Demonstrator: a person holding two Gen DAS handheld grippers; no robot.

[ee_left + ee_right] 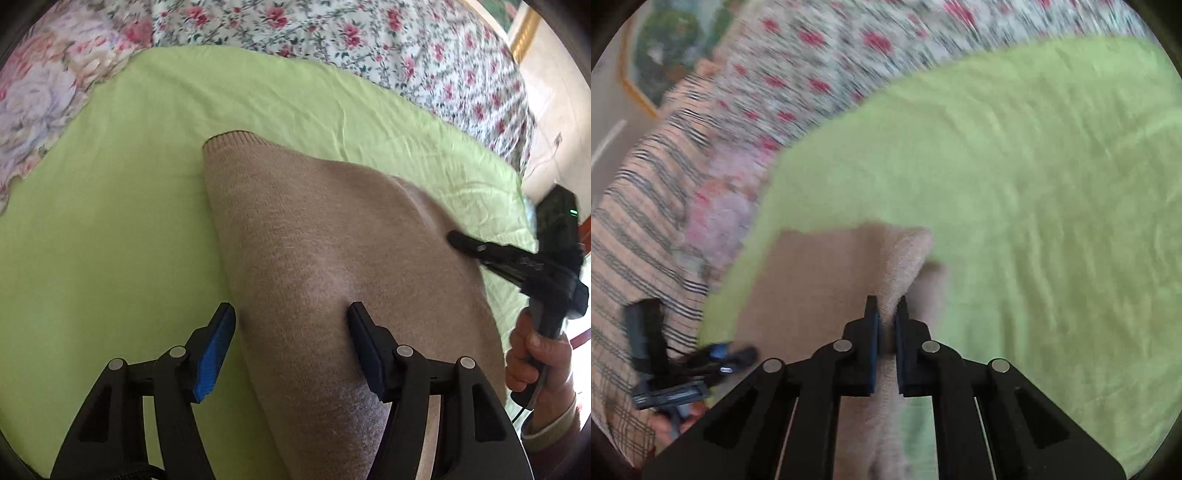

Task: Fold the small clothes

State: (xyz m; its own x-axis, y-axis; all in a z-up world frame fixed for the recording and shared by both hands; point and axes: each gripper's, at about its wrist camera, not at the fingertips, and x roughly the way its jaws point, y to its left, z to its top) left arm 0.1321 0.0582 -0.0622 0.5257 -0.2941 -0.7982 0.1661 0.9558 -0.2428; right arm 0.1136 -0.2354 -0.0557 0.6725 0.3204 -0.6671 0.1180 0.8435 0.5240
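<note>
Green sheet (110, 221): left tool (291, 314) agape over tan sweater (314, 240); right tool (886, 314) pinching its edge.

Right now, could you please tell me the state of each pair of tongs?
Left tongs: open, holding nothing, one finger over the beige knit garment.
Right tongs: shut on the garment.

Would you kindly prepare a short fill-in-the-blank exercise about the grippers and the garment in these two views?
1. The beige knit garment lies on a sheet whose color is ____.
2. The right gripper has its jaws ____ on a fold of the garment.
3. The left gripper has its jaws ____, one on either side of the garment's edge.
4. The pads on the left gripper's fingers are colored ____.

Missing words: green; shut; open; blue
</note>
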